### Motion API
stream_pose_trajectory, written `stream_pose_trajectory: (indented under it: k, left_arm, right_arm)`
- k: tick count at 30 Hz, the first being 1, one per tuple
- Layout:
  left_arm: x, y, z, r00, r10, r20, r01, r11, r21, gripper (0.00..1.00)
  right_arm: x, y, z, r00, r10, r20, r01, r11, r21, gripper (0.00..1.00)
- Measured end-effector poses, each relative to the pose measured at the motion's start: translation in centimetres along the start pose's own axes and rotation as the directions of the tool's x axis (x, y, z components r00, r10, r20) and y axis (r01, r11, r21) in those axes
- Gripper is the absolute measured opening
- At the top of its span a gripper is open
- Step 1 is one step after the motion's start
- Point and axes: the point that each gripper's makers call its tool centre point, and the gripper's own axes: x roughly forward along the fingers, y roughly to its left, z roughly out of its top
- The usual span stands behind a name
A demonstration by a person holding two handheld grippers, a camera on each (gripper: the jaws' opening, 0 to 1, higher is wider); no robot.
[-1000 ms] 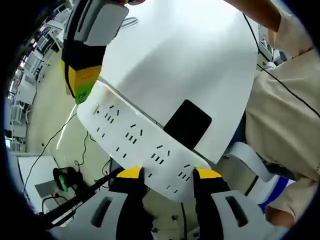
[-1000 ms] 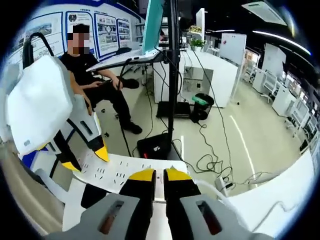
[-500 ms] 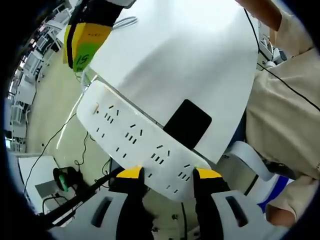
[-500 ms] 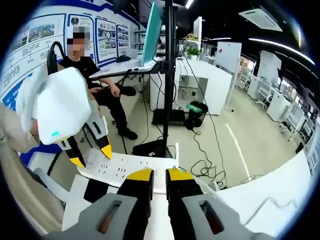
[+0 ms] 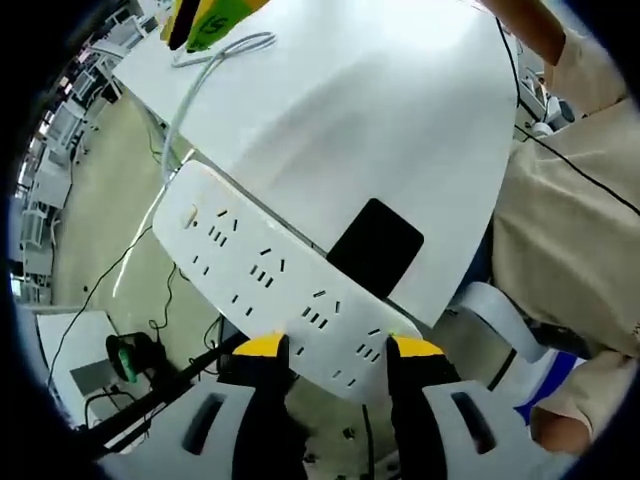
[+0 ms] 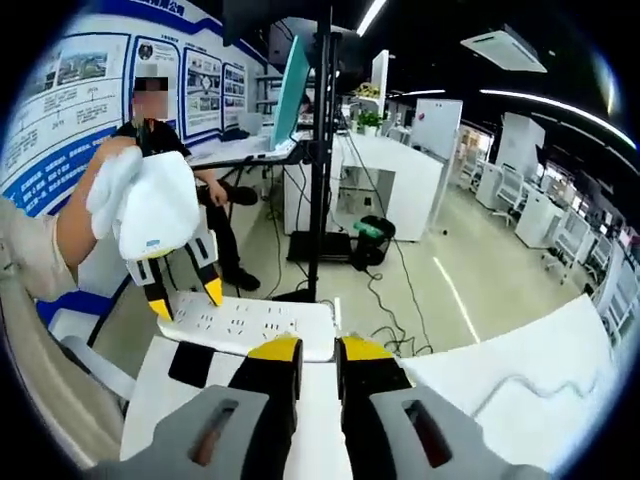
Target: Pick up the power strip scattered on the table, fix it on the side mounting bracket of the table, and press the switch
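Strip held at the table's side bracket; switch press looks next.

The left gripper (image 5: pixel 338 348) clamps the near end of the strip (image 5: pixel 262 275) at 6 o'clock, its body running toward 10 along the table (image 5: pixel 380 110) edge beside the black bracket (image 5: pixel 375 245). The right gripper (image 6: pixel 318 348) is empty, jaws almost together, just short of the strip's far end. It must find and press the switch, which I cannot make out.

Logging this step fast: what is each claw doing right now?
Left claw: closed on the end of the white power strip.
Right claw: shut, holding nothing, above the white table.
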Motion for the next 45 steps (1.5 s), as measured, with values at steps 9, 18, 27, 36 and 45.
stream_pose_trajectory:
  k: [9,18,27,36,45]
  left_arm:
    - [0.1,-0.1,0.0,1.0,0.0,-0.024,0.001,1.0,0.004,0.43]
    - [0.0,-0.4,0.0,1.0,0.0,0.0,0.0,1.0,0.004,0.43]
    - [0.0,-0.7,0.0,1.0,-0.001,0.006,0.001,1.0,0.003,0.43]
    - [0.0,-1.0,0.1,1.0,0.003,0.022,-0.003,1.0,-0.004,0.43]
    - [0.0,-1.1,0.3,1.0,0.006,0.003,-0.006,1.0,-0.004,0.43]
  right_arm:
    - [-4.6,-0.7,-1.9,0.995,-0.076,0.061,0.074,0.996,0.045,0.13]
    - [-9.0,-2.0,-3.9,0.982,-0.168,0.091,0.161,0.984,0.077,0.14]
    - [-12.9,-2.6,-5.8,0.966,-0.235,0.111,0.223,0.968,0.113,0.14]
    - [-17.1,-3.4,-8.5,0.936,-0.314,0.16,0.28,0.938,0.205,0.15]
    - [-21.8,-3.9,-12.0,0.896,-0.408,0.175,0.353,0.893,0.278,0.16]
